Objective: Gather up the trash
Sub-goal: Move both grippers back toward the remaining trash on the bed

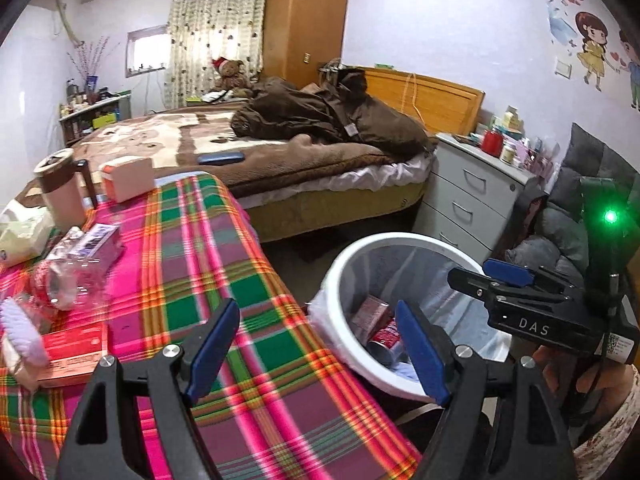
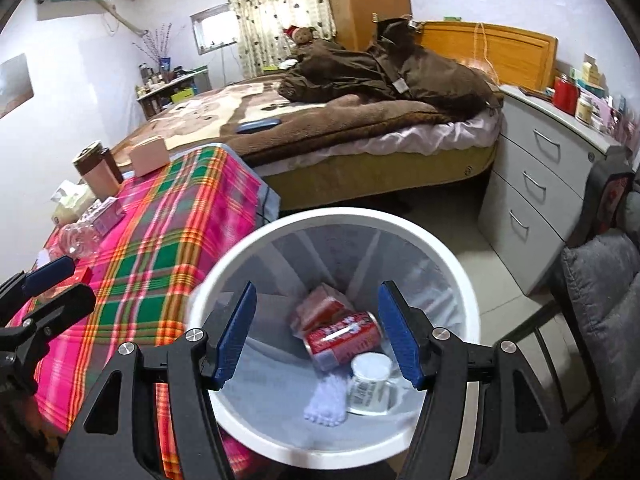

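Bin (white), one can, one bottle

- The bin stands on the floor just off the table's right edge, with the bed behind both.
- In the bin lie a can, a box behind it, a cup in front of it and a brush left of the cup.
- Along the table's left edge lie a crushed bottle, a small carton behind it, and a flat box with a second brush at the near end.
- At the far left corner stand a mug and a block-shaped box.
- The drawer chest stands right of the bed, behind the bin.
- The left gripper hangs over the table's right edge; the right gripper hangs over the bin.
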### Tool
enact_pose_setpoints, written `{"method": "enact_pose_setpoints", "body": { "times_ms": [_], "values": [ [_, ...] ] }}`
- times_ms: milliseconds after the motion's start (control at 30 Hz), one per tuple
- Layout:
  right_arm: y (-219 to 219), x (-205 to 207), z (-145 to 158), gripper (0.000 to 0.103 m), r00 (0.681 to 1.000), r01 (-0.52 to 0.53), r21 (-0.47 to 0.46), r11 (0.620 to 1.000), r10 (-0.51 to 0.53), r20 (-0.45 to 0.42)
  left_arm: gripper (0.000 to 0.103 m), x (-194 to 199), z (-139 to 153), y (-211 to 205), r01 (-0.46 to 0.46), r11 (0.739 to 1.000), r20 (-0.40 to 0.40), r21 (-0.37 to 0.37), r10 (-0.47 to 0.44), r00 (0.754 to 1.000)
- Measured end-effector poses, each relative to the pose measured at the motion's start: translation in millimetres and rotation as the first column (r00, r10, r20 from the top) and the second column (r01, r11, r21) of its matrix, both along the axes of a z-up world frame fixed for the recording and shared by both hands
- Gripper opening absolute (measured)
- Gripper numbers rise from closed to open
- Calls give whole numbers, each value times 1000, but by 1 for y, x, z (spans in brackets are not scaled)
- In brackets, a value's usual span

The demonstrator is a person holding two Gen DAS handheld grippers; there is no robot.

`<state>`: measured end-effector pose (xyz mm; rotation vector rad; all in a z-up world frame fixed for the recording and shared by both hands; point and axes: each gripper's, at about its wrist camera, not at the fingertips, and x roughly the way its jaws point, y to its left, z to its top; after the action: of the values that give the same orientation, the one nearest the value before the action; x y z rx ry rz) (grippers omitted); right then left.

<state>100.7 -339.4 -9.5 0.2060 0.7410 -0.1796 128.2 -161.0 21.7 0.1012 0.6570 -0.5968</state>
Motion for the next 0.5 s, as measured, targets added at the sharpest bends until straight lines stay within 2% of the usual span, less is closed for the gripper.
{"method": "enact_pose_setpoints", "body": {
  "times_ms": [267, 500],
  "values": [
    [34, 10, 10, 64, 991, -96, 21, 995, 94, 91, 82, 5, 2, 46, -110, 994, 15, -7, 110, 994],
    [70, 31, 6, 64, 976, -197, 31, 980, 193, 97, 82, 15, 2, 100, -227, 974, 21, -4, 227, 974]
  ]
}}
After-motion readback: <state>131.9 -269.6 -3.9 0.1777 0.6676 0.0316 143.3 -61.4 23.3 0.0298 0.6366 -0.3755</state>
